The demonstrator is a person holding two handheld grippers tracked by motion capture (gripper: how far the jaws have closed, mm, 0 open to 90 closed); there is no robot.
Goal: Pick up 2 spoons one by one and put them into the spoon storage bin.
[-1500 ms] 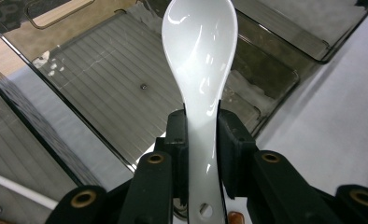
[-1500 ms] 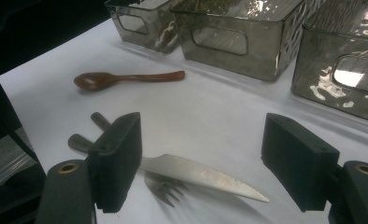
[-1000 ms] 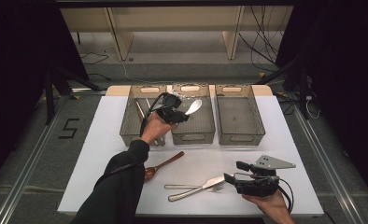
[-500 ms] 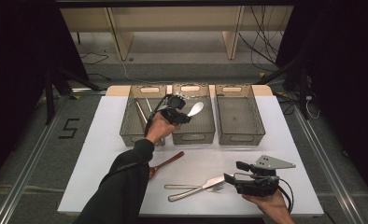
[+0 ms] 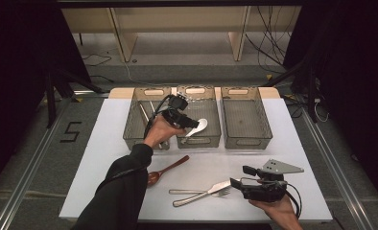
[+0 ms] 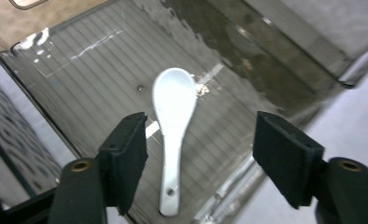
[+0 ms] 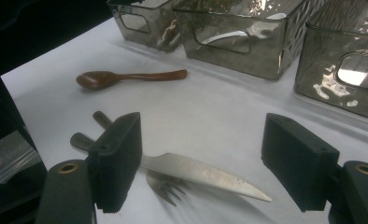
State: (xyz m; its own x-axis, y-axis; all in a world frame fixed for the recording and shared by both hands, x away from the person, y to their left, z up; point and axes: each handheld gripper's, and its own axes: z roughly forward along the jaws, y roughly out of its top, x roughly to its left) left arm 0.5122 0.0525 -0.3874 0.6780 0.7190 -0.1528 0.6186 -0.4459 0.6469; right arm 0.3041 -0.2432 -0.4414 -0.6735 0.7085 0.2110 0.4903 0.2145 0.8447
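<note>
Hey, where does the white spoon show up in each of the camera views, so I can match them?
High view: white spoon lies in the middle bin, just right of the left gripper.
Left gripper view: spoon at centre, on the bin's ribbed floor, between open jaws.
Right gripper view: not seen.
Shared landmark: the middle bin.

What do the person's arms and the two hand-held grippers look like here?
Left hand-held gripper and right hand-held gripper are black, with blocky black pads and trailing black cables. The right carries a grey three-cornered plate. A black sleeve covers the left arm.
</note>
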